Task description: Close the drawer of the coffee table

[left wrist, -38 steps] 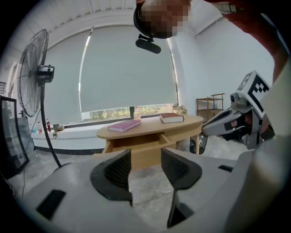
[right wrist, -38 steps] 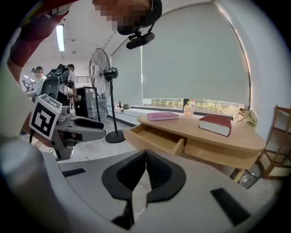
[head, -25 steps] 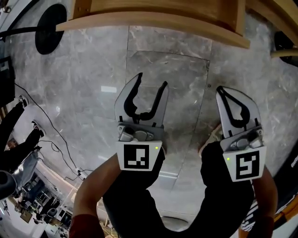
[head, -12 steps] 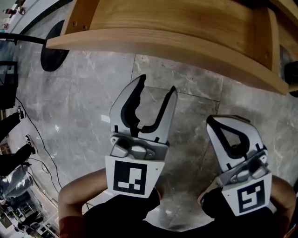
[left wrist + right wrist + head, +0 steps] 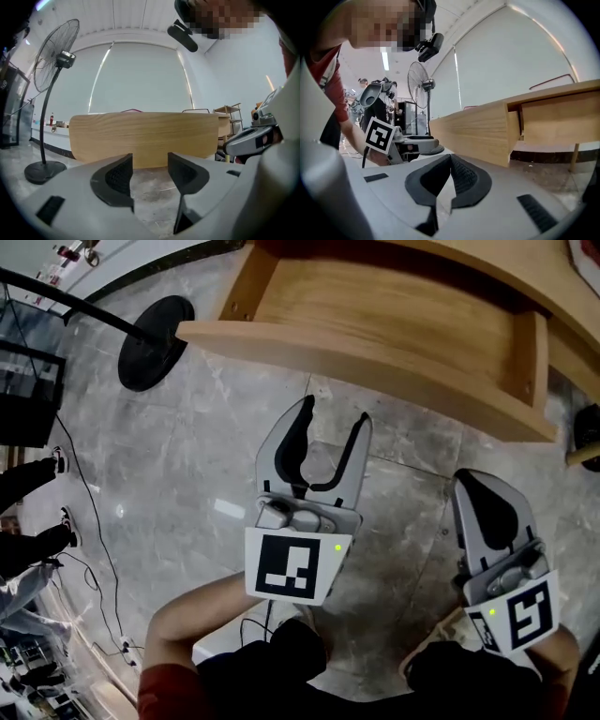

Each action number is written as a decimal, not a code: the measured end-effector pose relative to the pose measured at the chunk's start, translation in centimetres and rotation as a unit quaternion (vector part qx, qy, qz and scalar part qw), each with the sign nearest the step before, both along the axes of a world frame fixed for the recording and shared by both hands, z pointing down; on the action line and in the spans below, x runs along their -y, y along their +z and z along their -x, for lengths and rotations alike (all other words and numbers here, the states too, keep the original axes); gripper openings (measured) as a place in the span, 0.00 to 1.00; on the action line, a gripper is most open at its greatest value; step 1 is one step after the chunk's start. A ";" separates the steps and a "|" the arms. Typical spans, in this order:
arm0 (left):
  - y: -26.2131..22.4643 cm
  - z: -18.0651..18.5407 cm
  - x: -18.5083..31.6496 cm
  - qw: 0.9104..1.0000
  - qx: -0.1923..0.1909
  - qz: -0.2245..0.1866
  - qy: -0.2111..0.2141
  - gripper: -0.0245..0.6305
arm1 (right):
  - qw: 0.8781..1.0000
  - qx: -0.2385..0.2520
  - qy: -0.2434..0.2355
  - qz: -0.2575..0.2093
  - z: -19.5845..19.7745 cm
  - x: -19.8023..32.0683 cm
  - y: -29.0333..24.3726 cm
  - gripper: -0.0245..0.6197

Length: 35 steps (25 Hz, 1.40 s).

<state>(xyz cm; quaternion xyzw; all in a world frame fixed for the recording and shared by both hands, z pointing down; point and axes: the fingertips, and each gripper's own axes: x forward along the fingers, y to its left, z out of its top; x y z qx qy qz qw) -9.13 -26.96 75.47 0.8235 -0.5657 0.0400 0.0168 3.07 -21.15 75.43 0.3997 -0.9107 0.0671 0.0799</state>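
Drawer [image 5: 375, 329] open, standing out from the coffee table [image 5: 558, 117].
Left gripper [image 5: 334, 418] faces the drawer front and stops short of it; its jaws are wide, just opened further, with nothing between them. Right gripper [image 5: 486, 493] is alongside, jaws together, empty.

The left gripper [image 5: 335, 413] has neared the drawer [image 5: 375, 338], its jaws (empty) just opened wider.

1. Your drawer [image 5: 394, 320] showed pale wood, matt, with fine straight grain.
2. The floor [image 5: 187, 456] beneath you was grey veined stone, polished and glossy.
3. Your left claw [image 5: 334, 411] wore smooth pale plastic; its pads [image 5: 119, 176] were black and textured.
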 end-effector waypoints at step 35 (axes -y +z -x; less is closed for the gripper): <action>-1.1 0.0 3.0 0.998 0.035 -0.042 -0.016 0.38 | 0.996 0.001 0.079 -0.034 -1.9 0.7 -0.3 0.04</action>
